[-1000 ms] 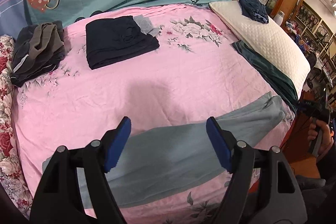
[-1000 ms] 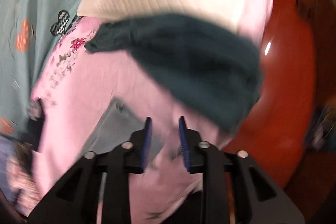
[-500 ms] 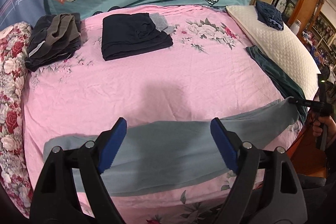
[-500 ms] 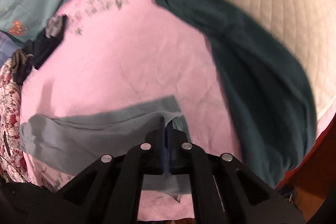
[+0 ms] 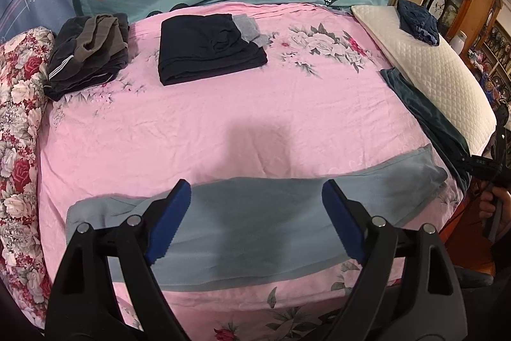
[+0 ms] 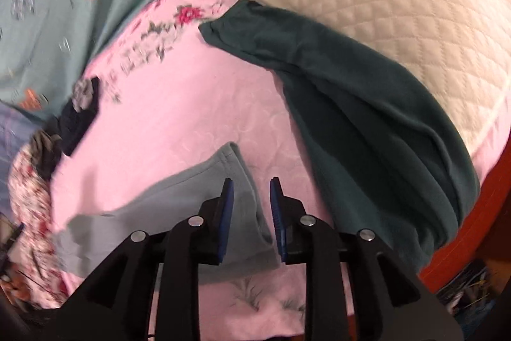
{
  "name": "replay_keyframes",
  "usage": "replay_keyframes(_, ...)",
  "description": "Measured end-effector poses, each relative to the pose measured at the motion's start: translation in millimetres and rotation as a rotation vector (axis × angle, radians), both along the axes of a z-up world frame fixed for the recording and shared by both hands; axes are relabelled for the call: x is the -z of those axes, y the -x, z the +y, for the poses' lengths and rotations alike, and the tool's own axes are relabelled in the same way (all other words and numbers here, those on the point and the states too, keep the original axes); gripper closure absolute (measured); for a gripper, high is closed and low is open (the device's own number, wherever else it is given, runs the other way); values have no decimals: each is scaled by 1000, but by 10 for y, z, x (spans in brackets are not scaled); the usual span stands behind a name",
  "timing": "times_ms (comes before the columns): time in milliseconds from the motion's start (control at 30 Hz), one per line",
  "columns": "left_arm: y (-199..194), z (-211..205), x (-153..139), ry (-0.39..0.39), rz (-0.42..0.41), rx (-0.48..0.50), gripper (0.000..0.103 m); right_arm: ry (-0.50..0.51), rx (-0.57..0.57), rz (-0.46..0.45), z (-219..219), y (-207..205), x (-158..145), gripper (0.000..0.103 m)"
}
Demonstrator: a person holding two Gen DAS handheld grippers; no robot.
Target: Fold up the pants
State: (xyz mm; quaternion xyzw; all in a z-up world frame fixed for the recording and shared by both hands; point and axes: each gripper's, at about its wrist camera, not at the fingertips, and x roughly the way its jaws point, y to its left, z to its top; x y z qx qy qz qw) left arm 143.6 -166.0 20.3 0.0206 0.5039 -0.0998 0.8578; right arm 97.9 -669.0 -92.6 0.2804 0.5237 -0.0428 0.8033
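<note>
The left claw (image 5: pixel 255 219) hangs wide apart, gripping nothing, above the grey-blue fleece pants (image 5: pixel 242 222) laid flat along the near edge of the pink floral bed sheet (image 5: pixel 223 117); the right claw (image 6: pixel 249 214) is opening over their end, pads clear

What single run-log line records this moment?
task: fold pants | grey pants: flat on pink sheet | left claw: open above | right claw: opening at end, nothing held
</note>
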Motion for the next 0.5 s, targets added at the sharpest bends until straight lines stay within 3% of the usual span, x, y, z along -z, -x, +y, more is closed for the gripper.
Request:
replay_keyframes(200, -6, -68, 60, 8, 20, 23, 17, -280, 96, 25, -24, 364, 142, 81)
replay_keyframes(300, -5, -113, 57, 10, 20, 44, 17, -304, 121, 75, 96, 407, 332, 81)
replay_keyframes(433, -1, -109, 39, 2, 17, 52, 17, -353, 193, 59, 122, 380, 507, 81)
replay_keyframes(500, -1, -80, 30, -3, 14, 51, 17, -357, 234, 46, 109, 370, 542, 97)
